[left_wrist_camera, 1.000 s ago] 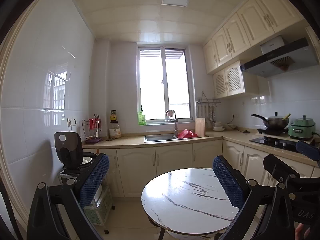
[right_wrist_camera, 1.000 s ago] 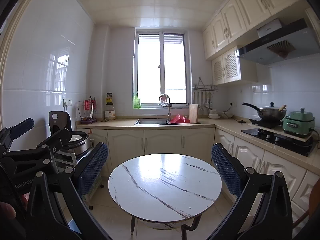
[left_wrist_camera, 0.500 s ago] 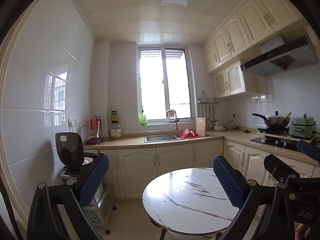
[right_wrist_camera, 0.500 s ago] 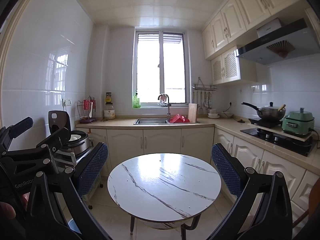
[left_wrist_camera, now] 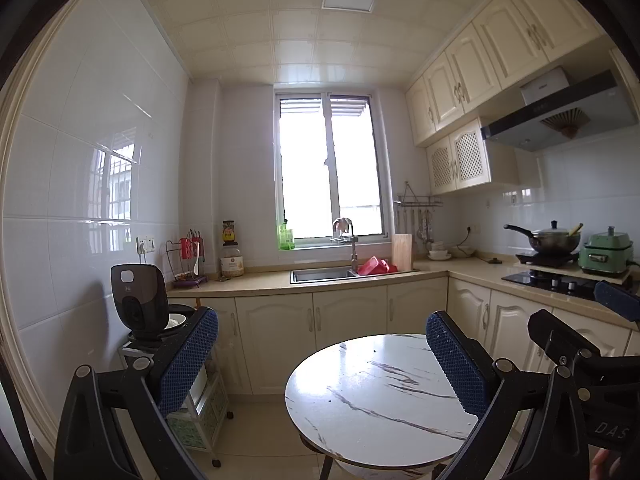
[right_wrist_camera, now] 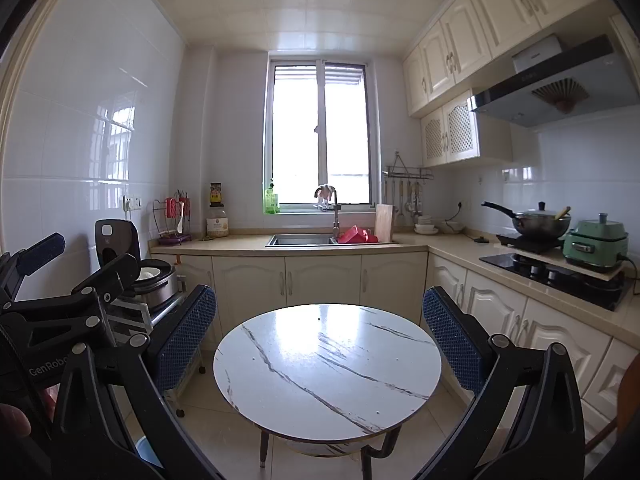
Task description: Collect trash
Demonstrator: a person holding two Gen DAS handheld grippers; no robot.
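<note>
A round white marble-pattern table (left_wrist_camera: 380, 396) (right_wrist_camera: 328, 372) stands in the middle of a kitchen, with only a few tiny specks (right_wrist_camera: 319, 319) on its top. No clear piece of trash shows. My left gripper (left_wrist_camera: 322, 344) is held open, its blue-padded fingers (left_wrist_camera: 188, 356) empty, aimed past the table's left part. My right gripper (right_wrist_camera: 320, 320) is also open and empty, centred above the table's near side. Each gripper shows at the edge of the other's view: the right gripper (left_wrist_camera: 588, 312) and the left gripper (right_wrist_camera: 80, 260).
A rice cooker (right_wrist_camera: 152, 280) with its lid up sits on a small wheeled trolley (left_wrist_camera: 200, 420) left of the table. Cabinets and a counter with a sink (right_wrist_camera: 302, 240) run behind, a stove with a pan (right_wrist_camera: 536, 226) on the right. A blue container (right_wrist_camera: 146, 450) is on the floor.
Almost nothing: both views have drifted only very slightly, and both grippers stay open and empty.
</note>
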